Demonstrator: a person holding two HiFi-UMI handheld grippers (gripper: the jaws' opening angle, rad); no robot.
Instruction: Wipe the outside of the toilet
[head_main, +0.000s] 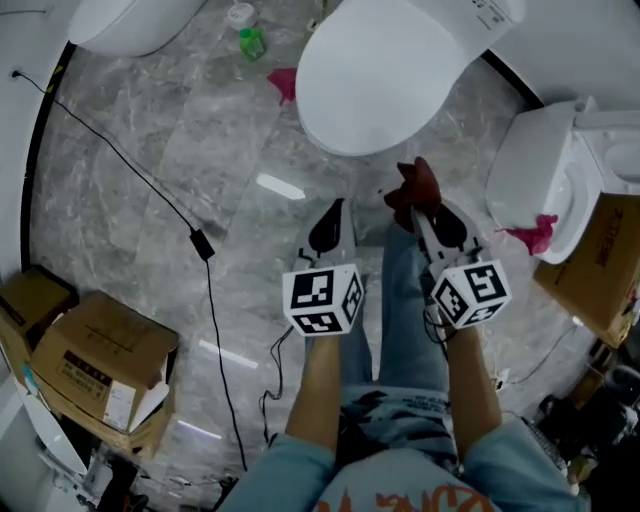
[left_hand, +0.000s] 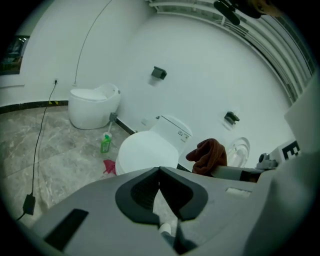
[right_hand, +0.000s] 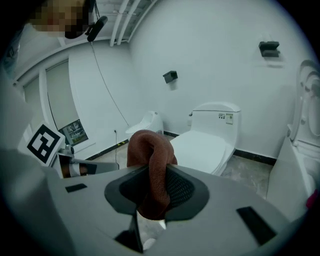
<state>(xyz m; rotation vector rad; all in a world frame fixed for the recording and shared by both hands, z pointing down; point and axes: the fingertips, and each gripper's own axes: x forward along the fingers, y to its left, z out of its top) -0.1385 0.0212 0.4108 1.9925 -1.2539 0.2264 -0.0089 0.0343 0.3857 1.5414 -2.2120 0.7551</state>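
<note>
A white toilet (head_main: 385, 75) with its lid down stands ahead of me; it also shows as the toilet (left_hand: 149, 152) in the left gripper view and the toilet (right_hand: 207, 142) in the right gripper view. My right gripper (head_main: 418, 212) is shut on a dark red-brown cloth (head_main: 413, 187), held in the air short of the bowl's front. The cloth (right_hand: 150, 172) bulges up from between the jaws. My left gripper (head_main: 330, 222) hangs beside it to the left, shut and empty. The cloth (left_hand: 207, 155) appears at the right of the left gripper view.
A second toilet (head_main: 575, 180) with a pink rag (head_main: 533, 233) stands right, beside a cardboard box (head_main: 600, 265). Another white fixture (head_main: 125, 22) sits top left. A green bottle (head_main: 251, 42), a pink rag (head_main: 283, 83), a black cable (head_main: 205, 250) and boxes (head_main: 95, 365) lie on the marble floor.
</note>
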